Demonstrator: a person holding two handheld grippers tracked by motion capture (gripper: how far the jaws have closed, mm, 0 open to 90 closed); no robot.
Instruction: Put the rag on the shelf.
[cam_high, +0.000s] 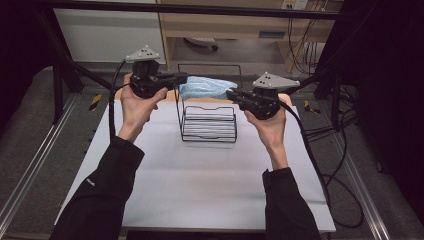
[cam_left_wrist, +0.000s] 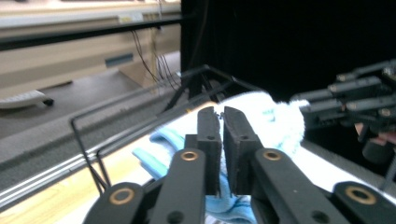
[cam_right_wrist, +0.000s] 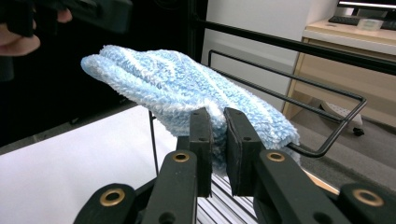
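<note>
Your left gripper (cam_high: 184, 77) and right gripper (cam_high: 231, 94) each pinched one end of the blue towel (cam_high: 206, 86). You held it above the wire rack (cam_high: 209, 124).

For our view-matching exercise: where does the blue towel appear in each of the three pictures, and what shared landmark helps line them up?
High view: the blue towel sits upper centre, held between the two grippers above the wire rack.
Left gripper view: the towel is at centre, behind the fingers.
Right gripper view: the towel spans the centre-left, above the fingers.
Shared landmark: the black wire rack.
</note>
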